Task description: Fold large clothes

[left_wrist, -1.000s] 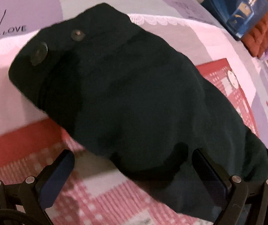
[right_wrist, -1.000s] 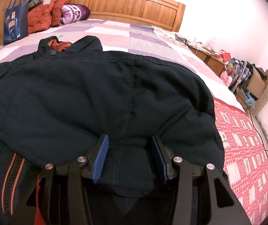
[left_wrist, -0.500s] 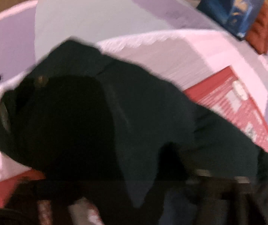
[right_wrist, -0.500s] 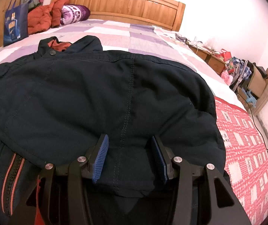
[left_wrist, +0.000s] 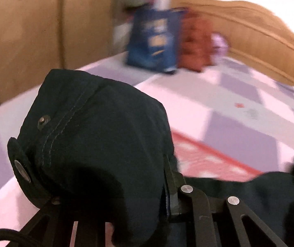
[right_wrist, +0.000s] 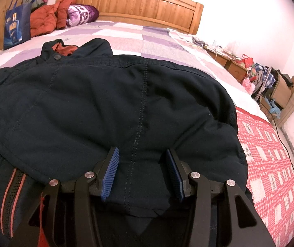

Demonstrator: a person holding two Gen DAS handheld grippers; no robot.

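Observation:
A large dark navy jacket with an orange lining lies spread on the bed, collar toward the headboard. My right gripper rests over its near hem; its blue pads stand apart with the cloth between them, not pinched. My left gripper is shut on the jacket's sleeve cuff with snap buttons and holds it lifted above the bed; the cloth covers most of the fingers. The jacket body shows low right in the left wrist view.
The bed has a pink and purple patchwork sheet and a red checked blanket. A blue bag, orange clothes and a purple pillow lie by the wooden headboard. A cluttered bedside unit stands right.
My left gripper closed on the sleeve cuff, lifted it off the bed and swung toward the headboard. My right gripper has stayed in place, open over the hem.

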